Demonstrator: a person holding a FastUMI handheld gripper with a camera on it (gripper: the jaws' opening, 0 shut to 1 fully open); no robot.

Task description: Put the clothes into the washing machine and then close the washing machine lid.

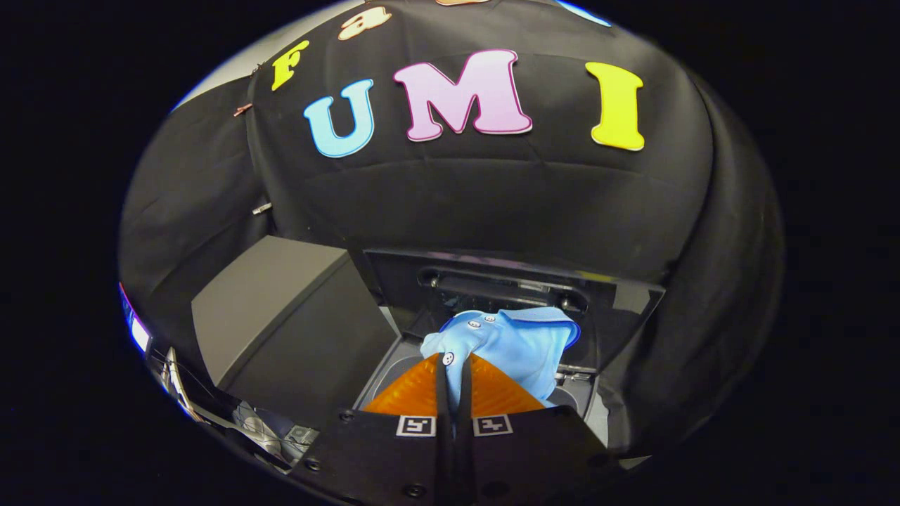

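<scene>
So right now your gripper (454,372) has its two orange fingers (415,393) pinched almost all the way together, just a thin dark slit left between them, and a fold of the light blue shirt (513,344) is caught in that slit. Both fingers press on the cloth, so you've got a proper hold on it.

The shirt hangs off the fingertips and bunches up just ahead of them and off to the right. You can see a few small white buttons (474,324) on the near-left part of it and a darker blue trim along the collar edge at the far right. Looks like a polo-type top, but it's too crumpled to say more.

Beyond and below the shirt is the washing machine (394,365), seen from above. Its lid (492,277) is up, standing open at the back, dark with a handle-like recess across it. The shirt sits over the open tub area, with the pale rim of the opening showing on both sides of your fingers. Can't tell whether the cloth touches the tub or is just dangling over it.

To the left of the opening there's the flat dark grey top panel (267,302) of the machine, tilted in this view.
</scene>
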